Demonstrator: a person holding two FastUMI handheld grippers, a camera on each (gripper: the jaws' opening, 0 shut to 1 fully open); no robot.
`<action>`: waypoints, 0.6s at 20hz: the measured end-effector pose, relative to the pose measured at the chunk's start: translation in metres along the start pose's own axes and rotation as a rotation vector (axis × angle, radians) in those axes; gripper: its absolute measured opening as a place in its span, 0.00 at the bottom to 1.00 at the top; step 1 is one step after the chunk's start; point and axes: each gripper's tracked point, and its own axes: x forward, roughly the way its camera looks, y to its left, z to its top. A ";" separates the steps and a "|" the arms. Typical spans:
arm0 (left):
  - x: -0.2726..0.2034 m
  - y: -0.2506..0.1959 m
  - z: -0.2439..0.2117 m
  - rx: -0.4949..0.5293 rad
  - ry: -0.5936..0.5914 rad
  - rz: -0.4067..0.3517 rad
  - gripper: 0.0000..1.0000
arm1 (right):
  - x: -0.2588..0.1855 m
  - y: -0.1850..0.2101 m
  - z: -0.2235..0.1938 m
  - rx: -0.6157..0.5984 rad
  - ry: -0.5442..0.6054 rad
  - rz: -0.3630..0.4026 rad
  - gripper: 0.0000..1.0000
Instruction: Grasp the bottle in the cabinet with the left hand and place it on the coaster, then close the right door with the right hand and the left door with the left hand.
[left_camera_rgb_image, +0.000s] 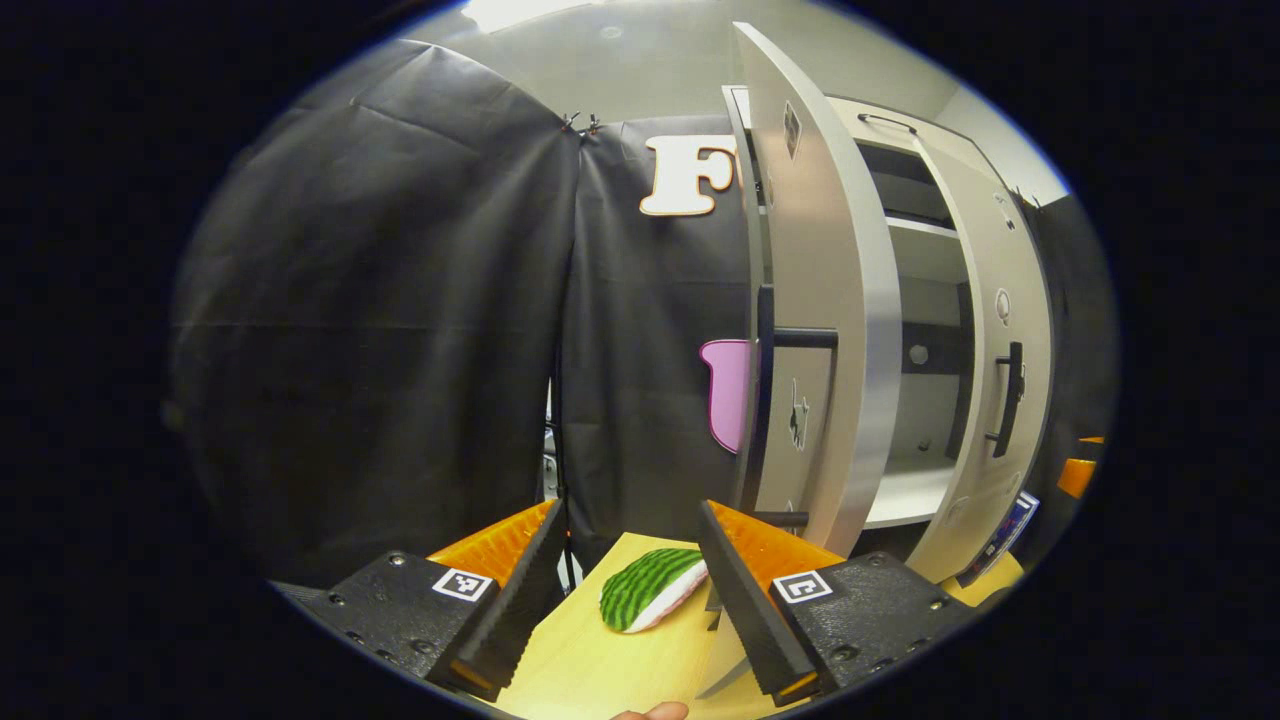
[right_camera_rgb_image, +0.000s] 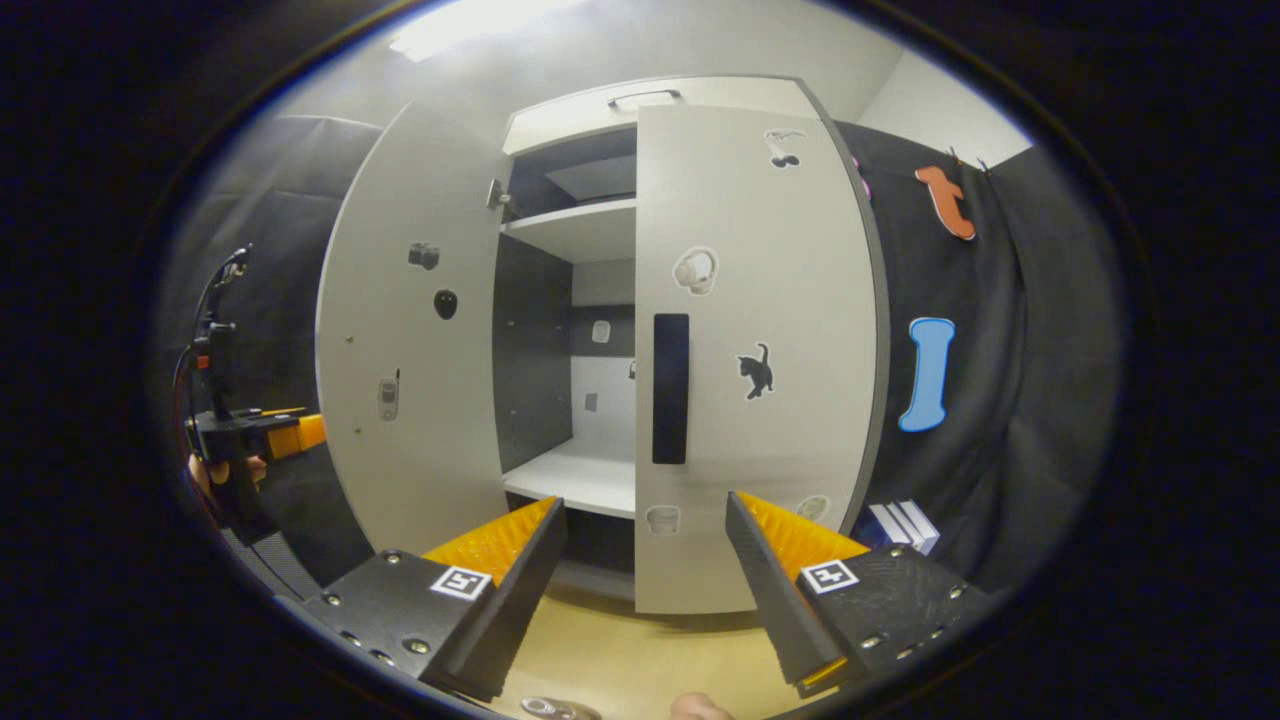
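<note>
Both claws wide open, holding nothing: left claw (left_camera_rgb_image: 625, 600), right claw (right_camera_rgb_image: 645, 590). Right door (right_camera_rgb_image: 755, 350) looks shut; left door (left_camera_rgb_image: 830, 330) ajar. It's prob stiff, light; push its flat face w/ left claw.

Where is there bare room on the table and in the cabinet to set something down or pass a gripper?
Bare tabletop lies between the right gripper and the cabinet's right door. The lower shelf looks bare, reachable through the gap between the doors. In the left gripper view it is tighter: the watermelon coaster sits ahead of the left gripper, beside the left door.
</note>
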 end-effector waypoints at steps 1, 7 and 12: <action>-0.001 -0.004 0.000 -0.009 0.001 -0.008 0.87 | 0.000 0.000 -0.002 0.000 0.001 0.002 0.94; -0.008 -0.032 -0.001 -0.015 0.003 -0.073 0.87 | -0.003 -0.011 -0.001 0.015 -0.001 -0.012 0.97; -0.012 -0.052 -0.003 -0.007 0.007 -0.124 0.87 | -0.006 -0.018 -0.002 0.021 -0.004 -0.028 0.97</action>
